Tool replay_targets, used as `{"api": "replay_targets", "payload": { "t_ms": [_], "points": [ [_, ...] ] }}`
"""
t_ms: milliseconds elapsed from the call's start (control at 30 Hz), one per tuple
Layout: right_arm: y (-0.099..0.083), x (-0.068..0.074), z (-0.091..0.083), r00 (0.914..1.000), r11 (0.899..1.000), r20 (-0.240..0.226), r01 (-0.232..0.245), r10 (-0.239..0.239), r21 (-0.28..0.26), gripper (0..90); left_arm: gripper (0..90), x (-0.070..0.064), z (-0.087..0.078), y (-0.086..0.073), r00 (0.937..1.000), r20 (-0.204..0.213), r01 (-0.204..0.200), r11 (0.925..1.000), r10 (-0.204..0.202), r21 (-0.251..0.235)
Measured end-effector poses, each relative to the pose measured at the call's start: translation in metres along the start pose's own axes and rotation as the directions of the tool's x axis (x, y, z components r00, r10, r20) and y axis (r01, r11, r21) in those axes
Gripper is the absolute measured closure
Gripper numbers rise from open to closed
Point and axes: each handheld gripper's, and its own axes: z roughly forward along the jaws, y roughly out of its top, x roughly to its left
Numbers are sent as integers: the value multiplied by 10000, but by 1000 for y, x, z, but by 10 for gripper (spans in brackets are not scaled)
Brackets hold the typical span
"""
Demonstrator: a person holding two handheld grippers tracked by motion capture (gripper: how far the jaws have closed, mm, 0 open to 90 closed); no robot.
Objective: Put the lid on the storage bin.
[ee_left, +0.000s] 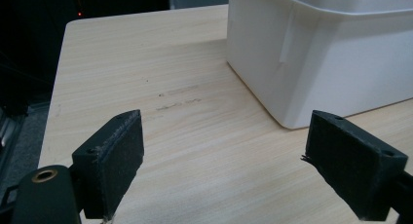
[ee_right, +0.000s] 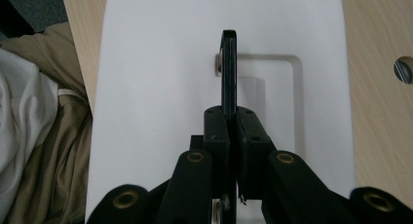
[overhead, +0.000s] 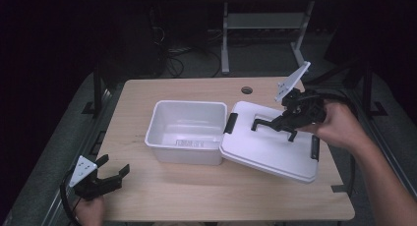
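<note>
Right tongs (ee_right: 233,131) clamped on lid handle (ee_right: 229,63), lid (overhead: 275,142) beside bin (overhead: 184,130)

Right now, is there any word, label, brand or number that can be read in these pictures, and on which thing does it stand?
No text can be read.
White storage box: a raised marking on its inner front wall, in the high view, too small and blurred to read.
White lid, held by its black handle in the right hand-held gripper: no text.
Wooden table: scuff marks, not writing.
</note>
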Motion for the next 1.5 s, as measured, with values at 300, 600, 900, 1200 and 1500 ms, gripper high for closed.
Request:
{"api": "replay_targets", "payload": {
  "t_ms": [300,600,900,1200,1500],
  "points": [
    [22,2,1,9994,9994,-69,329,-329,41,846,133,0,0,0,10000,-1,14,10000,-14,0],
    [40,1,9,9978,9981,-216,620,-619,56,847,133,1,0,0,10000,-12,-22,10000,22,-3],
    [60,2,16,9946,9952,-344,978,-975,78,847,133,1,0,0,10000,1,34,10000,-34,-44],
    [78,2,22,9915,9924,-427,1229,-1228,-7,847,133,-1,0,1,10000,31,-44,10000,44,-15],
    [98,3,31,9877,9896,-623,1439,-1436,8,846,133,-1,1,2,9999,24,-104,9999,104,-39]
  ]
}}
